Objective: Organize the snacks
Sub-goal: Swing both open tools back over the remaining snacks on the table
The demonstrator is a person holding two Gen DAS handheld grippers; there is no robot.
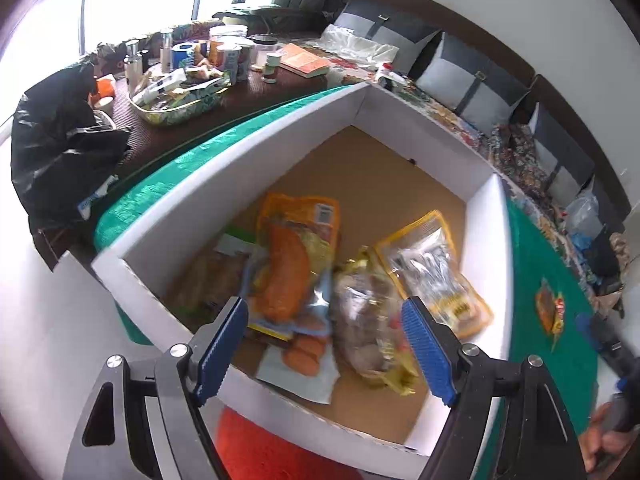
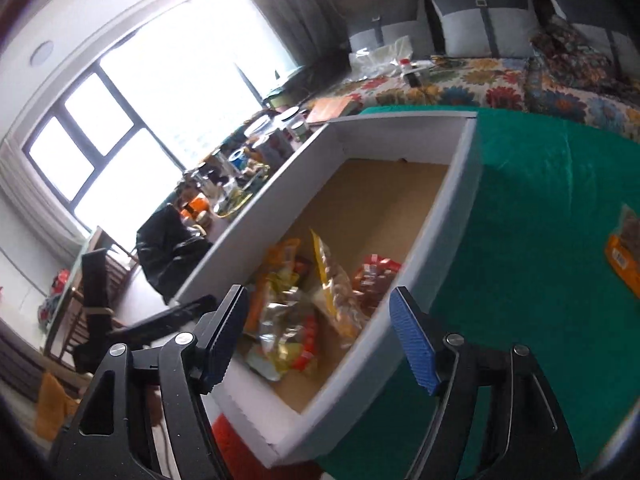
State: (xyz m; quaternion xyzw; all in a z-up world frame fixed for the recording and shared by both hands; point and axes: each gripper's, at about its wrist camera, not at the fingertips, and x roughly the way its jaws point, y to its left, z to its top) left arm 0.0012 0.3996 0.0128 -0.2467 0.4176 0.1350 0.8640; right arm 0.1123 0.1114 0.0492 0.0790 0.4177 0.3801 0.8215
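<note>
A white cardboard box (image 1: 420,128) with a brown floor stands on a green cloth (image 1: 532,256). Several snack packets lie in it: an orange packet (image 1: 294,256), a gold-foil bag (image 1: 368,320) and a yellow packet with a clear window (image 1: 436,272). My left gripper (image 1: 325,308) hangs open over the box's near side, nothing between its blue pads. In the right wrist view the box (image 2: 444,216) holds a yellow bag (image 2: 336,292) and a red packet (image 2: 372,276). My right gripper (image 2: 320,296) is open and empty above the near corner. One snack packet (image 1: 550,308) lies loose on the cloth.
A side table (image 1: 280,92) behind the box carries bottles, tins and a tray of items (image 1: 180,100). A black bag (image 1: 60,140) sits at its left end. Grey pillows (image 1: 472,76) and a flowered bedspread (image 2: 460,76) lie beyond. A person's hand (image 1: 600,440) shows at lower right.
</note>
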